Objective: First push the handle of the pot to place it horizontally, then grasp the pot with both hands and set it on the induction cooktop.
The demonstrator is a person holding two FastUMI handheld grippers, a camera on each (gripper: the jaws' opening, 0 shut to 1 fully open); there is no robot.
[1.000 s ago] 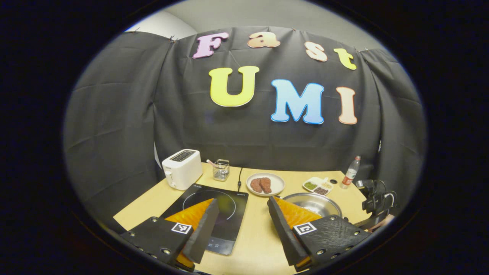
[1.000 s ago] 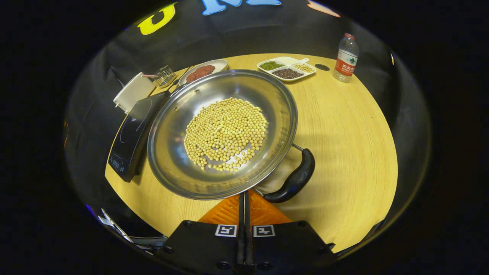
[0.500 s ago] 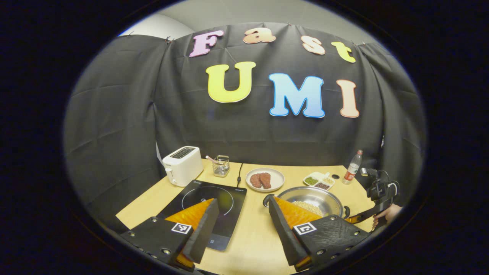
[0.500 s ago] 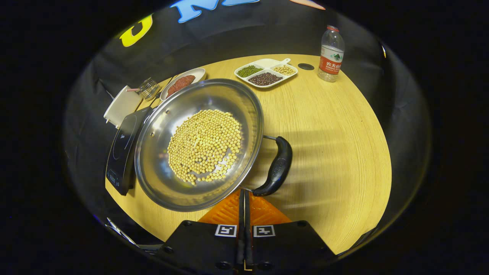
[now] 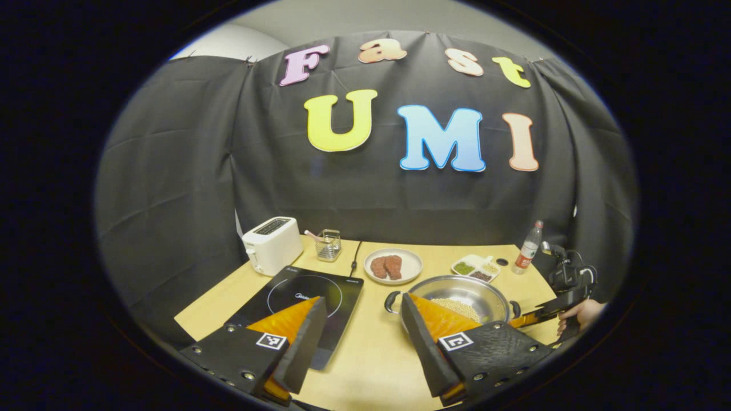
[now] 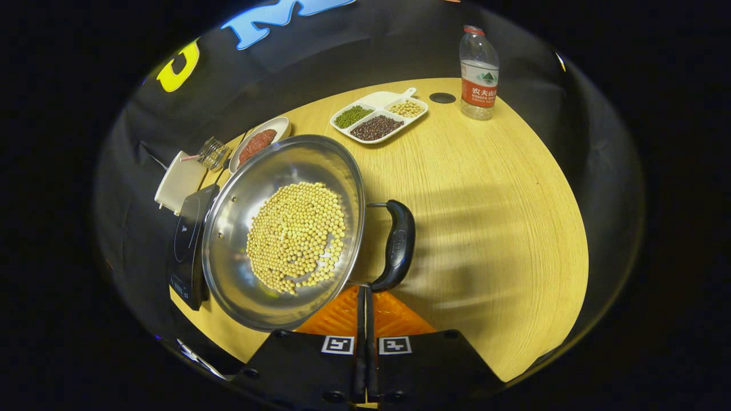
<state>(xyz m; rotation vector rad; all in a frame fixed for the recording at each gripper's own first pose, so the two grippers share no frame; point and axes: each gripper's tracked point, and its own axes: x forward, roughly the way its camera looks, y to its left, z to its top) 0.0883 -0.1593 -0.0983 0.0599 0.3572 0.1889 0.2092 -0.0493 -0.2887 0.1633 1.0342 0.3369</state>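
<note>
Resting on the wooden table (image 6: 502, 228) beside the induction cooktop (image 6: 185, 245), the steel pot (image 6: 240, 194) held a bed of pale soybeans (image 6: 297, 237). Its black handle (image 6: 398, 245) stood just ahead of the right gripper (image 6: 365, 297), whose fingers were pressed together with nothing between them. The left gripper (image 5: 362, 311) hung with its jaws spread wide above the table. From the left gripper view the pot's second handle (image 5: 391, 301) appeared, plus a white toaster (image 5: 272, 244) and a hand (image 5: 579, 315).
</note>
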